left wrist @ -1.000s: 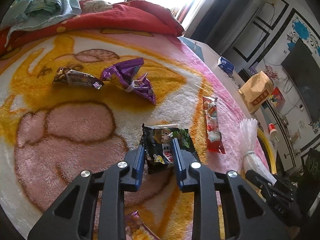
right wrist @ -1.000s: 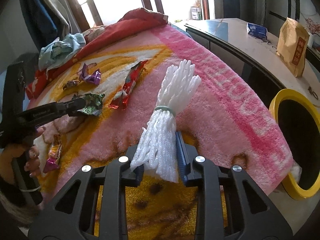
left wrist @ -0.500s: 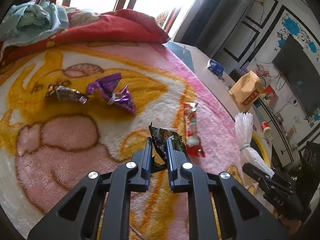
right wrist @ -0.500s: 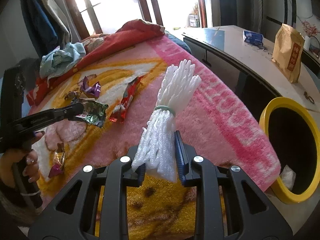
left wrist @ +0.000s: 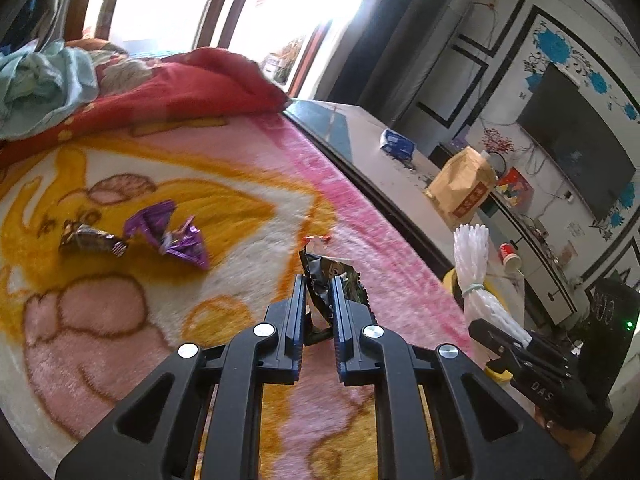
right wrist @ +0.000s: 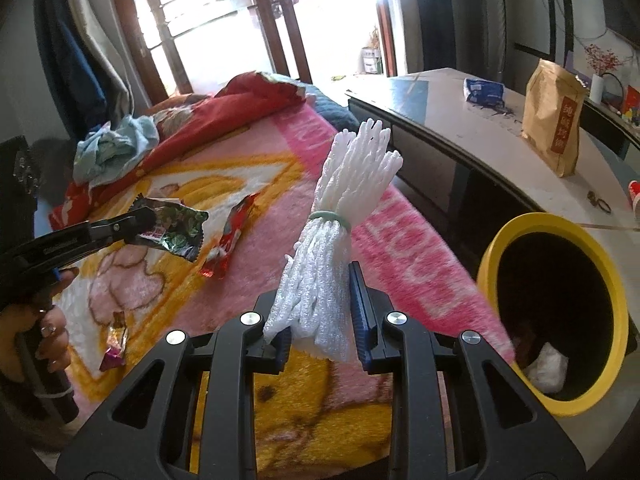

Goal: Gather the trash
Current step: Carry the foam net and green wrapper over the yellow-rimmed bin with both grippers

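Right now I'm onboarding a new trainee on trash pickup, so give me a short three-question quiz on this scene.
1. True or false: the left tongs are shut on the green-and-black wrapper.
2. What do the right tongs grip? A) the red wrapper B) the white foam-net bundle C) the brown paper bag
3. Fill in: the bin beside the blanket has a ______ rim.

Key
1. True: its pads pinch the wrapper, which hangs clear of the blanket.
2. B: the white foam-net bundle stands between the pads; the red wrapper lies on the blanket and the brown paper bag stands on the table.
3. yellow
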`<state>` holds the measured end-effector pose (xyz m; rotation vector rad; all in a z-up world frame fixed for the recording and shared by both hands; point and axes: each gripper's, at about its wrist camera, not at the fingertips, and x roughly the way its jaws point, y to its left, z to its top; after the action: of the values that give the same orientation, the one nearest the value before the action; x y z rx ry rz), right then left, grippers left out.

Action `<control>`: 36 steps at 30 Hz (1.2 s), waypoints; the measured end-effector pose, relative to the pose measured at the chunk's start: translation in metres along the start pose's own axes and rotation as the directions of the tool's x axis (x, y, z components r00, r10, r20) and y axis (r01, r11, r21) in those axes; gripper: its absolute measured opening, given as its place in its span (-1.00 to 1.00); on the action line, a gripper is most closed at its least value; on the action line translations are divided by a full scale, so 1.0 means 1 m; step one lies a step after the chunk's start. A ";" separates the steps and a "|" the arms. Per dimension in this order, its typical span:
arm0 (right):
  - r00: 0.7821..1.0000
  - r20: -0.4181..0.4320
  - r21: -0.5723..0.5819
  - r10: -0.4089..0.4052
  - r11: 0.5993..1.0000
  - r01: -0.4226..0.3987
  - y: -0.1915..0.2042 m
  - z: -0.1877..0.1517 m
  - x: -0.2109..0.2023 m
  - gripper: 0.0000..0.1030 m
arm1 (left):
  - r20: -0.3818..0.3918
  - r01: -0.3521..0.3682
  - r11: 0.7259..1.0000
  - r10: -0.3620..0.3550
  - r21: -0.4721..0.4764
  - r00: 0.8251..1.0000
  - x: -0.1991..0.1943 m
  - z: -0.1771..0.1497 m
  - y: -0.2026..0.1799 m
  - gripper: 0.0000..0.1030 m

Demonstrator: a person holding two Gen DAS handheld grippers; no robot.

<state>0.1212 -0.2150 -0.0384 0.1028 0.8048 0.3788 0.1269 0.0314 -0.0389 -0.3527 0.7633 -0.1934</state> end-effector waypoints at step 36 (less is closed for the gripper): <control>0.968 0.091 0.203 -0.236 0.956 0.214 -0.117 0.010 -0.058 -0.63 | -0.073 0.219 0.939 -0.207 0.265 0.976 0.049 0.004 -0.157 -0.78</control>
<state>0.1264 -0.3442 -0.0190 0.2087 0.7296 0.0774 0.1576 -0.1271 -0.0085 -0.1691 0.7301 -0.5070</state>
